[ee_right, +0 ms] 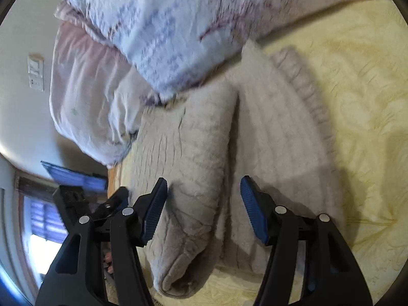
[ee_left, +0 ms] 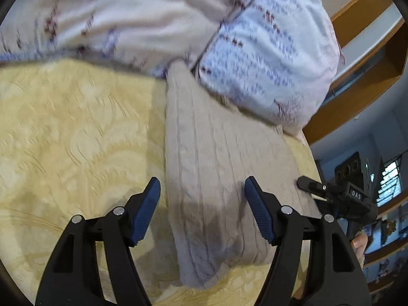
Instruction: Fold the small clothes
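A beige cable-knit garment (ee_left: 216, 168) lies folded lengthwise on the yellow bedspread (ee_left: 76, 127). My left gripper (ee_left: 202, 188) is open and empty, hovering over the garment's near end. The right wrist view shows the same garment (ee_right: 204, 158) with a sleeve folded over its body and a ribbed hem at the right. My right gripper (ee_right: 204, 186) is open and empty above the folded sleeve end. The other gripper's black finger (ee_left: 309, 185) shows at the garment's right edge in the left wrist view.
A floral duvet (ee_left: 127, 20) and a pillow (ee_left: 267, 51) lie bunched at the head of the bed, touching the garment's far end. The bed edge (ee_left: 312, 163) runs close beside the garment. Wooden shelves (ee_left: 369, 51) stand beyond it.
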Tool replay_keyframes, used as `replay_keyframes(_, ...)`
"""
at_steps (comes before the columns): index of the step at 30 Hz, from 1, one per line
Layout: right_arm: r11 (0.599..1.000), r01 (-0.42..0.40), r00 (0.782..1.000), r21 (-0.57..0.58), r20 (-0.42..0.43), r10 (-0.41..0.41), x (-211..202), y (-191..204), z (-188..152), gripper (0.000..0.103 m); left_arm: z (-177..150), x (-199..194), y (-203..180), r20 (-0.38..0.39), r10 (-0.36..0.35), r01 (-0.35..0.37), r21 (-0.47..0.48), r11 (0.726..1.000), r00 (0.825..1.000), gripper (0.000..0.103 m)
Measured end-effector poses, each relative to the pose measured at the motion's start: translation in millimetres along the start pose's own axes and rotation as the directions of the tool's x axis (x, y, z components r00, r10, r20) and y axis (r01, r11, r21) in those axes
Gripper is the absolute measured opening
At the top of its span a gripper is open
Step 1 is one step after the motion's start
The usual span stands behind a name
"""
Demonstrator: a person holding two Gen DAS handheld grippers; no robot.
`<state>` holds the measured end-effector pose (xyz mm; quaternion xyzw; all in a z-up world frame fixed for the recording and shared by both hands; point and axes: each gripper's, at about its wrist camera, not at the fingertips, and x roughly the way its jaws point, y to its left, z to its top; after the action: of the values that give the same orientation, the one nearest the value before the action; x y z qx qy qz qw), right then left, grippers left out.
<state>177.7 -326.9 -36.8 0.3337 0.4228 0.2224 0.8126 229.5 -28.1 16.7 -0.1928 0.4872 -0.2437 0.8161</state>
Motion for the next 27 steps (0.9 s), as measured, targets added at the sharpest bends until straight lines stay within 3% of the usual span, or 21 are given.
replay_keyframes(6, 0.999, -0.027, 0.999, 0.031, 0.041, 0.026, 19, -5, 16, 0.045, -5, 12, -3, -0.034, -0.016, 0.016, 0.003, 1.0, 0.999, 0.068)
replay_keyframes(10, 0.996, -0.059, 0.993, 0.067, 0.104, 0.052, 27, -14, 29, 0.041, -8, 13, 4, -0.052, -0.046, 0.045, -0.027, 0.999, 0.998, 0.069)
replay_keyframes(11, 0.996, -0.055, 0.993, 0.07, 0.11, 0.047, 29, -15, 31, 0.034, -7, 14, 4, -0.054, -0.052, 0.051, -0.034, 0.998, 0.997, 0.069)
replay_keyframes(12, 0.997, -0.044, 0.992, 0.066, 0.119, 0.036, 31, -15, 32, 0.023, -7, 14, 4, -0.055, -0.055, 0.053, -0.037, 0.998, 0.997, 0.069)
replay_keyframes(14, 0.999, -0.018, 0.99, 0.03, 0.14, 0.014, 30, -10, 32, 0.019, -7, 12, 5, -0.056, -0.058, 0.056, -0.04, 0.998, 0.997, 0.069)
replay_keyframes(17, 0.983, 0.116, 0.967, -0.14, 0.243, -0.079, 18, 22, 23, 0.016, -5, 12, 5, -0.061, -0.067, 0.064, -0.053, 0.997, 0.996, 0.07)
replay_keyframes(19, 0.939, 0.208, 0.939, -0.274, 0.325, -0.113, 10, 50, 13, 0.016, -6, 9, 8, -0.06, -0.071, 0.067, -0.064, 0.996, 0.996, 0.07)
replay_keyframes(21, 0.863, 0.314, 0.901, -0.396, 0.411, -0.138, 4, 79, -1, 0.016, -7, 3, 10, -0.055, -0.073, 0.069, -0.069, 0.995, 0.996, 0.07)
replay_keyframes(22, 0.804, 0.383, 0.873, -0.455, 0.464, -0.153, 1, 96, -11, 0.015, -7, 0, 11, -0.051, -0.077, 0.073, -0.07, 0.995, 0.996, 0.071)
replay_keyframes(24, 0.718, 0.475, 0.831, -0.508, 0.528, -0.176, -3, 114, -21, 0.015, -7, -3, 11, -0.045, -0.082, 0.079, -0.07, 0.994, 0.996, 0.071)
replay_keyframes(27, 0.636, 0.564, 0.784, -0.526, 0.583, -0.213, -4, 121, -27, 0.015, -8, -8, 7, -0.04, -0.088, 0.086, -0.051, 0.995, 0.995, 0.071)
